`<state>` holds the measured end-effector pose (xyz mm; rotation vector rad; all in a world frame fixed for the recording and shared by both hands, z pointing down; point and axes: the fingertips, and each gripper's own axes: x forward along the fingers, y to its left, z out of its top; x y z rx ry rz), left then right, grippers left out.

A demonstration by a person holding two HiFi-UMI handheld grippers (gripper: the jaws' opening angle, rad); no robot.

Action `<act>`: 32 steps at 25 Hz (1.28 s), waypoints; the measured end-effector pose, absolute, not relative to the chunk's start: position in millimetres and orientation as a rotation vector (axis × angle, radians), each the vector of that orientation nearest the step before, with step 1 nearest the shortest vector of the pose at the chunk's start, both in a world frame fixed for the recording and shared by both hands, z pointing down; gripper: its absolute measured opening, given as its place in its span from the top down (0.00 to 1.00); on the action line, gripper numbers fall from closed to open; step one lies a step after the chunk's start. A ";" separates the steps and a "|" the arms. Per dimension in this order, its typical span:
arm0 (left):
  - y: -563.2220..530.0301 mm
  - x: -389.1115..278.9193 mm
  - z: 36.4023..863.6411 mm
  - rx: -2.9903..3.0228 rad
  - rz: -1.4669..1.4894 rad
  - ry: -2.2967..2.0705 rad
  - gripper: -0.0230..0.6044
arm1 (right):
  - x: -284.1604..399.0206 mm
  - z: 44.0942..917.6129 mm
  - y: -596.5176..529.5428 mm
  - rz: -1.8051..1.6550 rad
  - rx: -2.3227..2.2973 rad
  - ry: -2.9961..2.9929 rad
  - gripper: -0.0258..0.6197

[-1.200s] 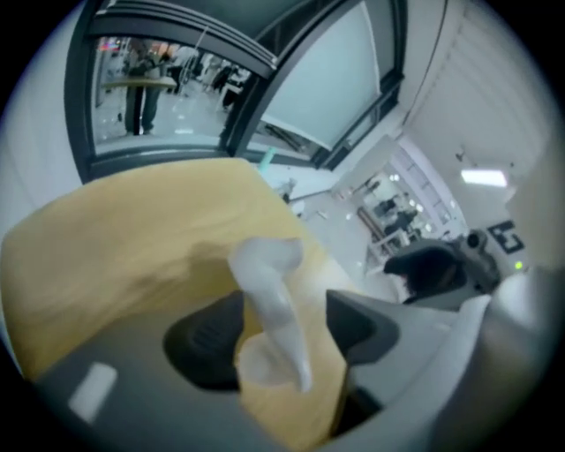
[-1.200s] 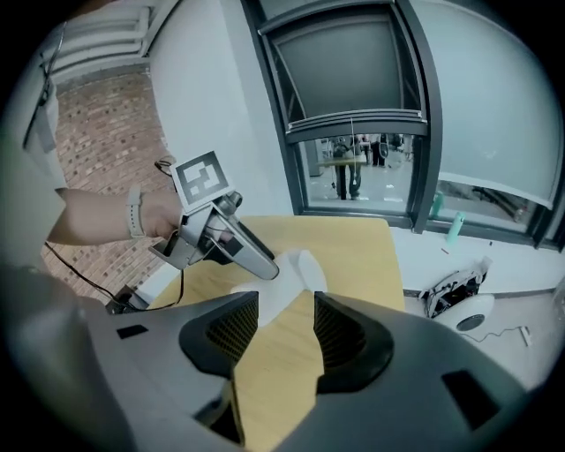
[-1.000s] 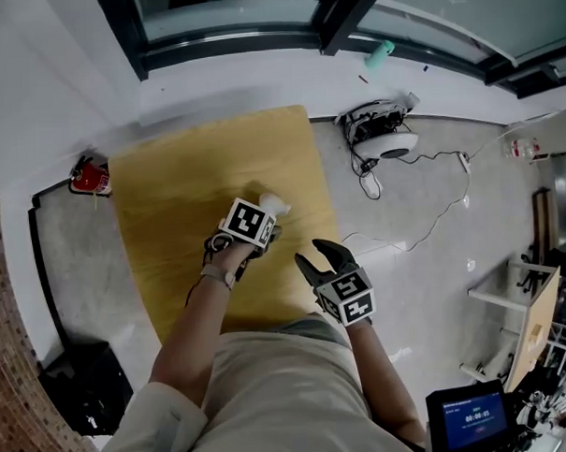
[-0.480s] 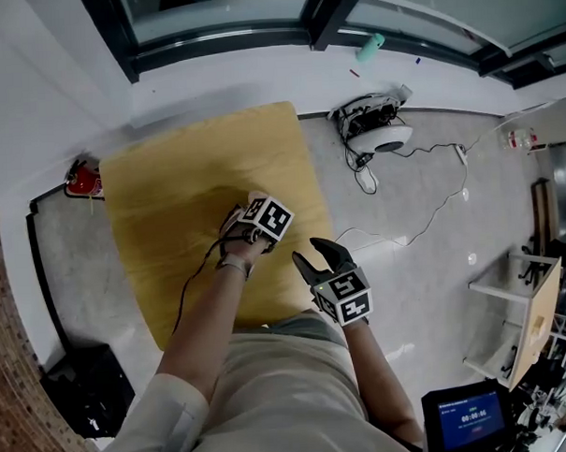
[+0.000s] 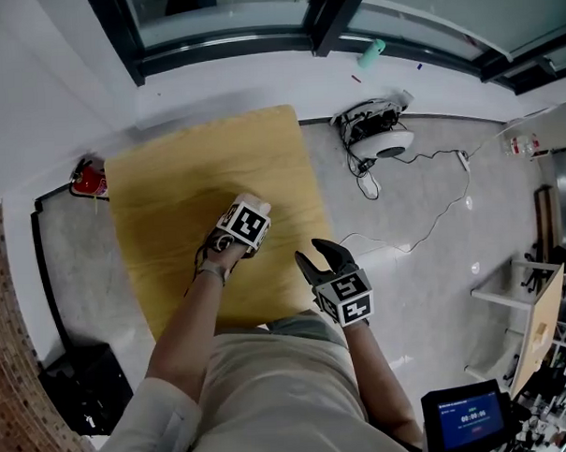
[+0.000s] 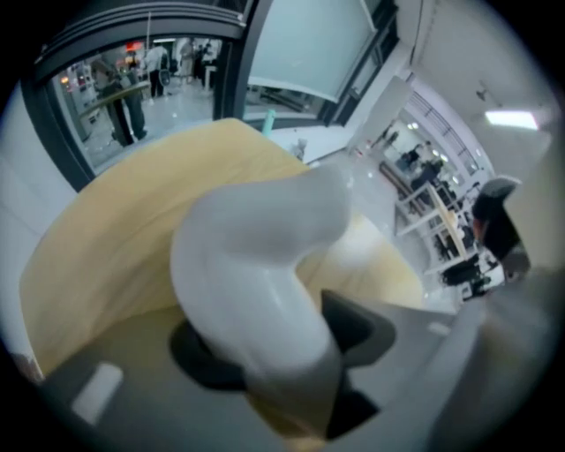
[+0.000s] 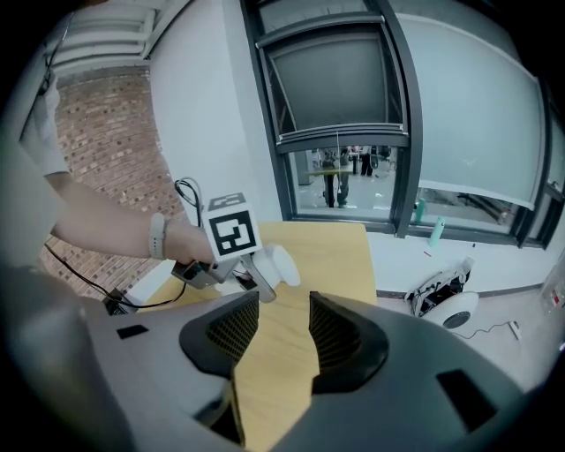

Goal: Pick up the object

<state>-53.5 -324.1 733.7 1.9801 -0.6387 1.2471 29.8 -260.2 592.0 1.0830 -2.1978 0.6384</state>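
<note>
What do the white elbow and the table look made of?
Elbow: likely plastic, maybe PVC. It is smooth, glossy white with soft highlights along the bend.
Table: looks like wood or wood laminate. It is matte yellow-tan with faint grain streaks.

Right gripper in near foreground: jaws apart, only bare yellow table between them. Far left of them, a hand with a wristband carries the left gripper, marker cube on top; its jaws have just been closing, white object clamped between them. Brick wall far left, window beyond the table, white floor device on the right.
</note>
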 end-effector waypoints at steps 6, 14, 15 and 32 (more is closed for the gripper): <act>-328.3 -82.5 595.0 2.170 0.671 -0.764 0.55 | 11.4 565.5 -278.5 0.562 1.071 -2.311 0.68; -320.1 -172.9 367.3 2.406 0.121 -1.152 0.55 | -76.2 389.8 -322.2 0.144 0.966 -2.739 0.69; -314.8 -185.1 345.2 2.429 0.059 -1.203 0.55 | -88.6 364.9 -319.5 0.076 0.936 -2.784 0.69; -254.7 -206.8 232.5 2.639 -0.053 -1.506 0.54 | -126.6 227.8 -260.1 -0.265 0.821 -3.041 0.69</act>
